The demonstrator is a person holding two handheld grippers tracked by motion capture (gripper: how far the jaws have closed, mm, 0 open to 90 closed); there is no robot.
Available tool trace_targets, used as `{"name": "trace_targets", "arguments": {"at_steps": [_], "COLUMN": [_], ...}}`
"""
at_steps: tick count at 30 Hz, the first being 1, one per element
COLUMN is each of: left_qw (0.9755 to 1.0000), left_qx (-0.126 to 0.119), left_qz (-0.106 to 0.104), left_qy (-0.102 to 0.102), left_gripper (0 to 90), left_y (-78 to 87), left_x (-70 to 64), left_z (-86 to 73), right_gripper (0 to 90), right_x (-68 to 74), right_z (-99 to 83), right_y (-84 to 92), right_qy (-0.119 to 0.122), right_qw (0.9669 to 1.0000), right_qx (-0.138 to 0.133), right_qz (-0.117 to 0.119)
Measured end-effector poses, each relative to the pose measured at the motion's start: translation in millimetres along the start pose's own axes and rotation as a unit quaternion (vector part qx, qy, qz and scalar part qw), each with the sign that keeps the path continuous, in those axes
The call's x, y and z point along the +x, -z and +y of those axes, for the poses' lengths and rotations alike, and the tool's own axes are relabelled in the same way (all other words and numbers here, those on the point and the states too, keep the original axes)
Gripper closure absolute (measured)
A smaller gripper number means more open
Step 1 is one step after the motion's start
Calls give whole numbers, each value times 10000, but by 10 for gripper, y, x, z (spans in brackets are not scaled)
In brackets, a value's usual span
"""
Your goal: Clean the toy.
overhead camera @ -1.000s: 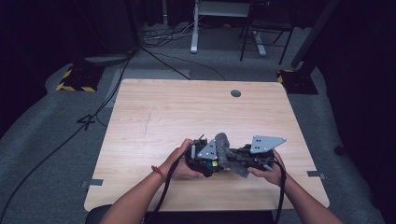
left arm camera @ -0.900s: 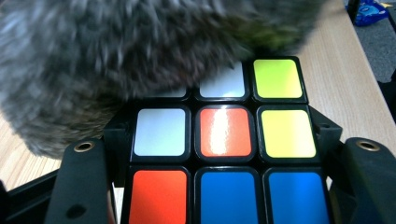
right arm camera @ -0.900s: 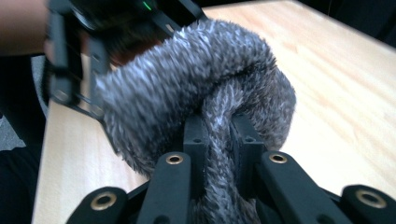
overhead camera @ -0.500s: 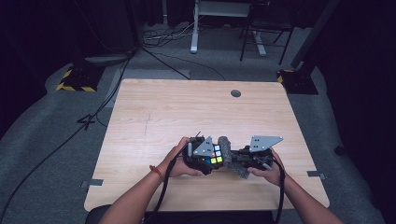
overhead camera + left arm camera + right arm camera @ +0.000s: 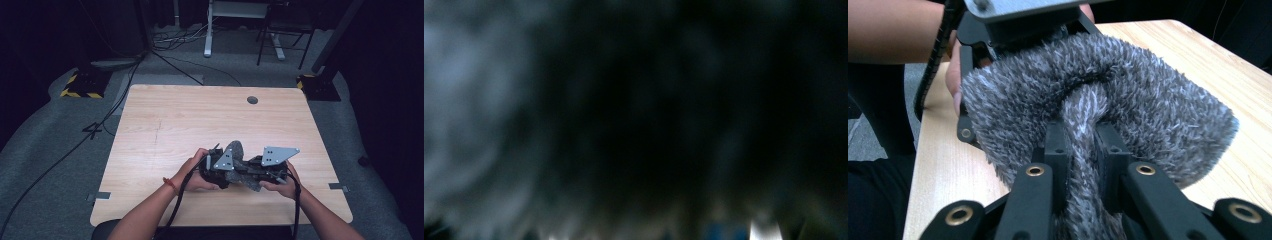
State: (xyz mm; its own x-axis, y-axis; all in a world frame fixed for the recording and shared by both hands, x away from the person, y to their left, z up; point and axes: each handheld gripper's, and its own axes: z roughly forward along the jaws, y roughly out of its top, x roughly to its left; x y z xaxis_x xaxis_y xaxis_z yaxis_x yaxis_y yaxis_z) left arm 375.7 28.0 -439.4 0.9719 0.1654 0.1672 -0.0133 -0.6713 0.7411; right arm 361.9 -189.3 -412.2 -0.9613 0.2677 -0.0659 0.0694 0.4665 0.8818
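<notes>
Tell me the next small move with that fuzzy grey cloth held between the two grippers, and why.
Probably draw the right gripper gently away from the left gripper to stretch the grey cloth flat. The right jaws are shut on a bunched fold of it, the cloth sits crumpled between the two hands just above the table, and the left gripper seems buried in it.

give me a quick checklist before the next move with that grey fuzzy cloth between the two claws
1. Right claw grip on the grey fuzzy cloth: ok, the jaws pinch a bunched fold of it.
2. Left claw grip on the cloth: cannot tell, its own view is dark blur; the high view shows it at the cloth's left end.
3. Cloth off the table: cannot tell, it sits low over the wood.
4. Cloth spread flat: not ok, it is puckered and curled around the right claw's jaws.
5. Cables clear of the cloth: ok, both trail back along the forearms.
</notes>
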Motion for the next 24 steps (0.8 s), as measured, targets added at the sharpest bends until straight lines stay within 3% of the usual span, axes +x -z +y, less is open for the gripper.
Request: {"name": "trace_targets", "arguments": {"at_steps": [9, 14, 17, 20, 24], "left_qw": [9996, 9993, 9994, 9998, 9999], "left_qx": [-271, -342, -301, -205, -114], "left_qz": [52, 97, 96, 75, 37], "left_qy": [81, 117, 107, 21, -36], "left_gripper": [335, 336, 336, 336, 336], "left_y": [148, 197, 188, 133, 83], "left_x": [43, 61, 55, 28, -11], "left_z": [9, 6, 7, 21, 27], "right_gripper": [799, 799, 799, 799, 799], "right_x": [-188, -209, -162, -70, 8], "right_z": [-249, -318, -283, -155, -28], "right_y": [36, 17, 38, 80, 61], "right_qy": [-389, -396, -323, -205, -31], "right_qw": [9981, 9969, 9982, 9997, 9999], "right_qx": [431, 618, 463, 107, 113], "right_qz": [-204, -280, -206, -19, -63]}}
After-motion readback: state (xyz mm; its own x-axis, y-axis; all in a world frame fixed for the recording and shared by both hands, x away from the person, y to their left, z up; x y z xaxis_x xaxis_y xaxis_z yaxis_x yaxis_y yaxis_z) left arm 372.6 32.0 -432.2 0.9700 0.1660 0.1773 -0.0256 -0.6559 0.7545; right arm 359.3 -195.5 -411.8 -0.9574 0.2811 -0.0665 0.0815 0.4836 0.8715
